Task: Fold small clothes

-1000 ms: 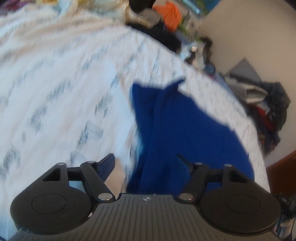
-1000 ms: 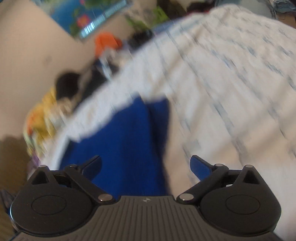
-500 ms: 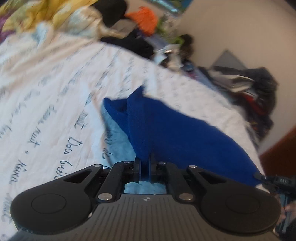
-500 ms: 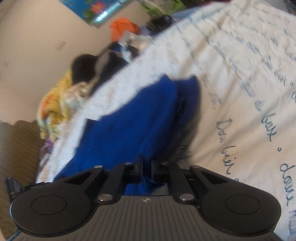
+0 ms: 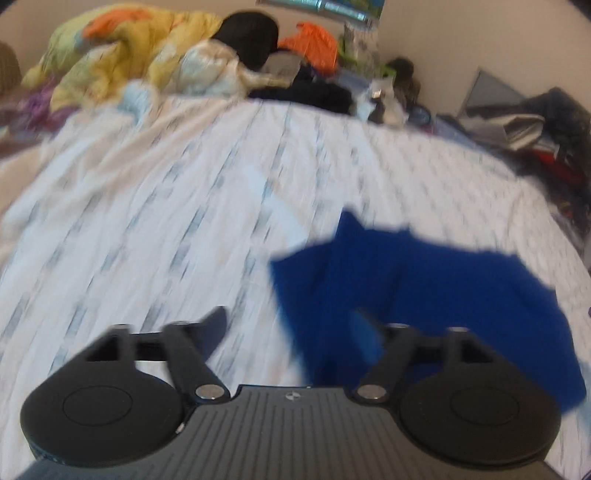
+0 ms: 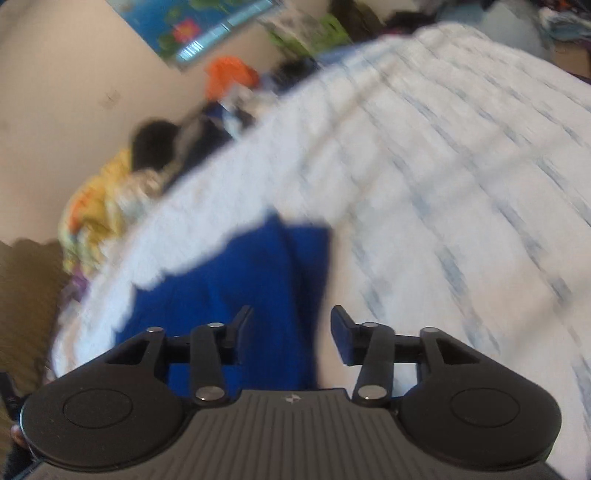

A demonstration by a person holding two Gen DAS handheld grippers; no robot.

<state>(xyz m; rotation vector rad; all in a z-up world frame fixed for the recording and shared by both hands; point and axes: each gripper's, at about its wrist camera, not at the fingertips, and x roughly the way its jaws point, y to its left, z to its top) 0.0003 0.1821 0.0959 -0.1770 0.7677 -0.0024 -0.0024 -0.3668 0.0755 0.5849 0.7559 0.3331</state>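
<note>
A dark blue garment lies rumpled on the white patterned bed sheet. In the left wrist view my left gripper is open and empty, its right finger over the garment's near edge and its left finger over bare sheet. In the right wrist view the same blue garment lies in front and to the left. My right gripper is open and empty, its left finger over the cloth and its right finger over the sheet. Both views are blurred by motion.
A heap of yellow and orange bedding and dark clothes lies at the far end of the bed. More clothes are piled at the right. A poster hangs on the wall.
Half a second ago both grippers were shut at the blue garment's near edge. Now both are open and have let it go; the cloth lies on the sheet and both cameras have swung.
</note>
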